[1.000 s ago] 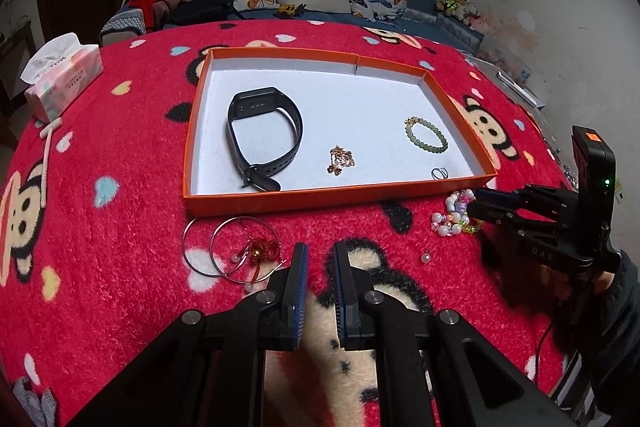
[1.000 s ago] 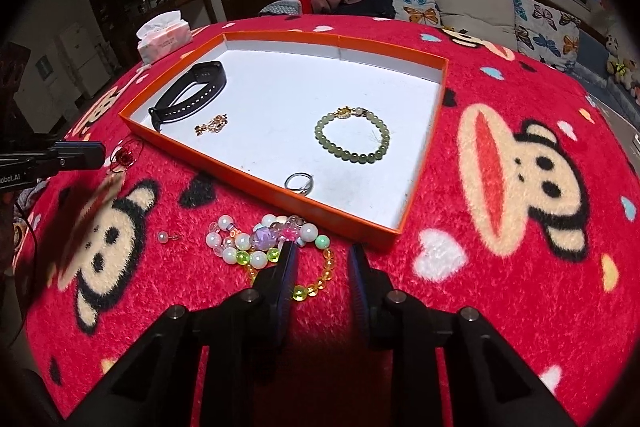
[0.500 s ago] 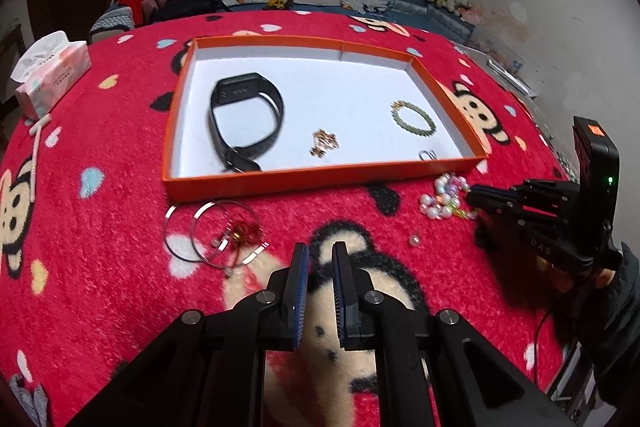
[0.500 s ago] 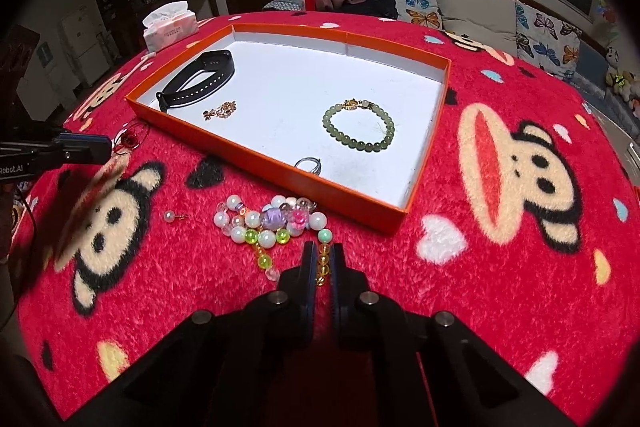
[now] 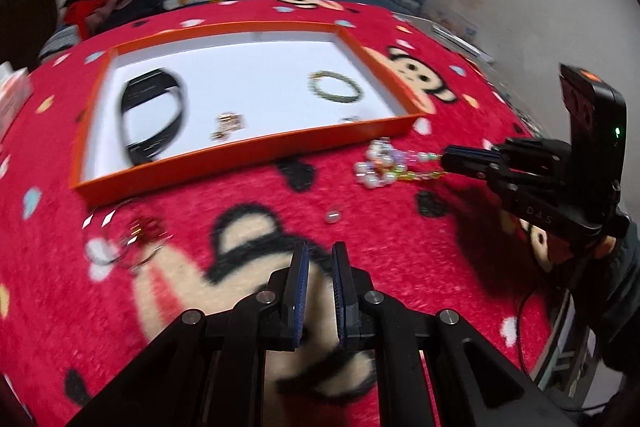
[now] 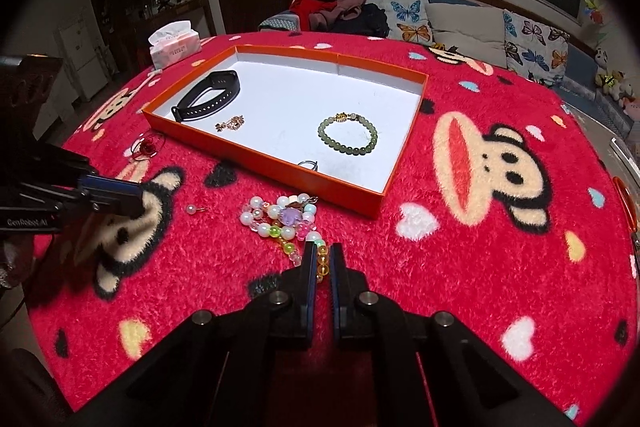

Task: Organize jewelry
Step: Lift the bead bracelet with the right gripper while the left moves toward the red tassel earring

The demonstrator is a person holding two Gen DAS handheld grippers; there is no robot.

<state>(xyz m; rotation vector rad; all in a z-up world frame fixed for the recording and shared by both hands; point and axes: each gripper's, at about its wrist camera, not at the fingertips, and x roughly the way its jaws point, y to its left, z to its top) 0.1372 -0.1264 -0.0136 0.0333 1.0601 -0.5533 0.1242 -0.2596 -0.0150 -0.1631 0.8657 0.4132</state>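
An orange tray [image 6: 256, 151] with a white floor holds a black watch band [image 6: 208, 99], a gold pendant [image 6: 230, 123], a green bead bracelet [image 6: 348, 137] and a ring [image 6: 309, 165]. In front of it on the red blanket lies a colourful bead bracelet [image 6: 280, 217]. My right gripper [image 6: 322, 251] is shut on its yellow-bead end. From the left wrist view, that gripper [image 5: 468, 161] touches the bracelet [image 5: 380, 167] from the right. My left gripper [image 5: 320, 251] is shut with nothing in it, just short of a loose pearl stud [image 5: 333, 215].
Thin hoop bangles with a red charm [image 5: 140, 231] lie left of my left gripper, near the tray's [image 5: 248, 151] front corner. A tissue pack [image 6: 174, 45] sits at the table's far left. A sofa with cushions stands behind. The blanket right of the tray is bare.
My right gripper's jaws closed on the yellow beads of the colourful bracelet. My left gripper moved right, away from the hoop bangles and towards the pearl stud, and stayed shut.
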